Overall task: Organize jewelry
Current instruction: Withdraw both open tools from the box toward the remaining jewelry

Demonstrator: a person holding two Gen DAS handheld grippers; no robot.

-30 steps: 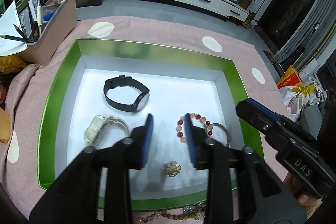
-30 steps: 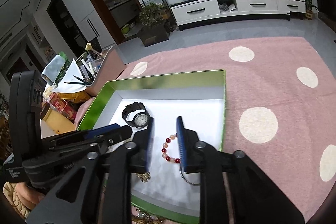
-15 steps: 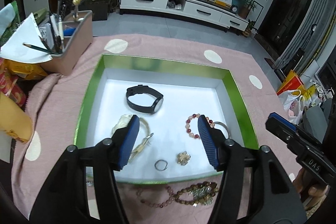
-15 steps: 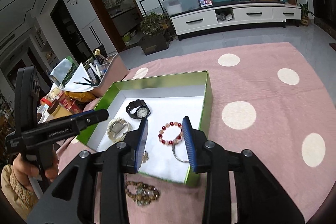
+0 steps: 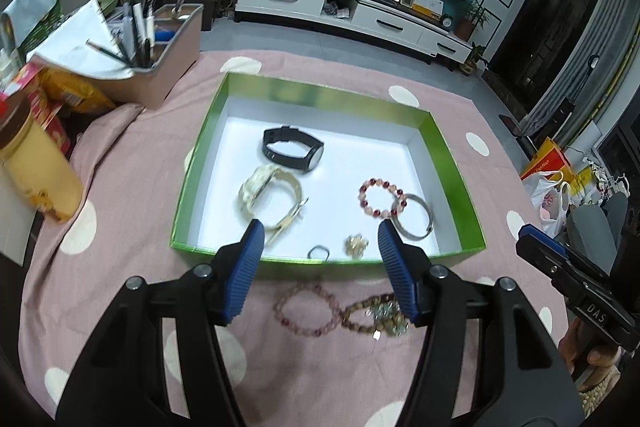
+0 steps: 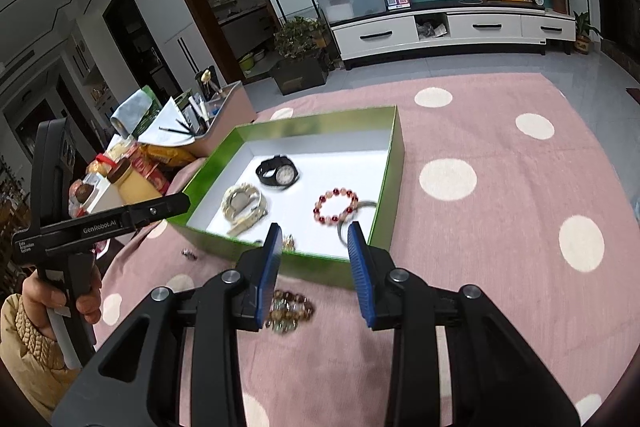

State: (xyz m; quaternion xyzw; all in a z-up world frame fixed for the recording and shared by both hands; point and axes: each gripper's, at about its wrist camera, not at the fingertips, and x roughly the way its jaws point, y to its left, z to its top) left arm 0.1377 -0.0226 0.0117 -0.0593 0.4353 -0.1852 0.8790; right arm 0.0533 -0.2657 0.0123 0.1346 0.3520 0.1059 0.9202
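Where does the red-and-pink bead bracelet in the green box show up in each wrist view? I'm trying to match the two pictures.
Left wrist view: the bead bracelet lies right of centre on the box's white floor, touching the silver bangle.
Right wrist view: the bead bracelet sits mid-frame, above the gap between the blue pads.
Shared landmark: the black watch, up-left of the bracelet in both views.
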